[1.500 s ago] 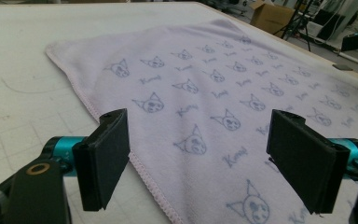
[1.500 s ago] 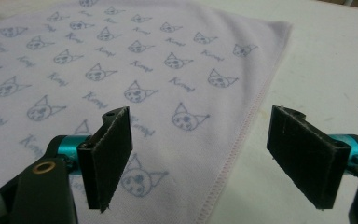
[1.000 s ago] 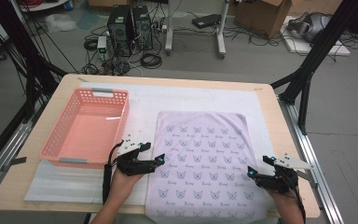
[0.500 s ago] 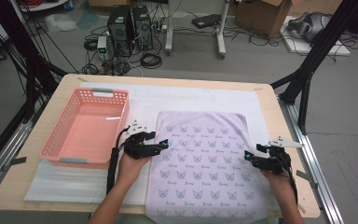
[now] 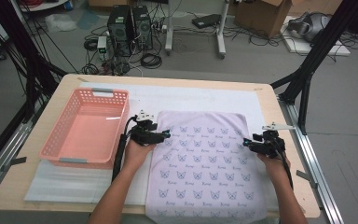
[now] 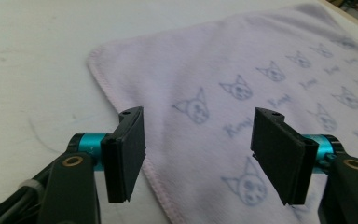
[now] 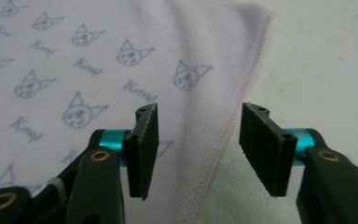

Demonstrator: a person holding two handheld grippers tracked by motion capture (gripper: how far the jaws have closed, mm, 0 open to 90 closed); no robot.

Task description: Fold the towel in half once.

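astride the towel [image 5: 205, 163] edges, both closing hand-held grippers, unclamped

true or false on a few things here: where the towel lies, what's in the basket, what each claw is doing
1. The towel lies flat on the table. True.
2. The pink basket holds a folded cloth. False: nothing lies in it.
3. The left claw stands astride the towel's edge, jaws apart. True; they have just been closing, and the pads do not yet press the cloth.
4. The right claw has lifted a towel corner off the table. False: the towel lies flat, its hem between open jaws that have just been closing.
5. The basket sits right of the towel in the high view. False: it sits to the left.
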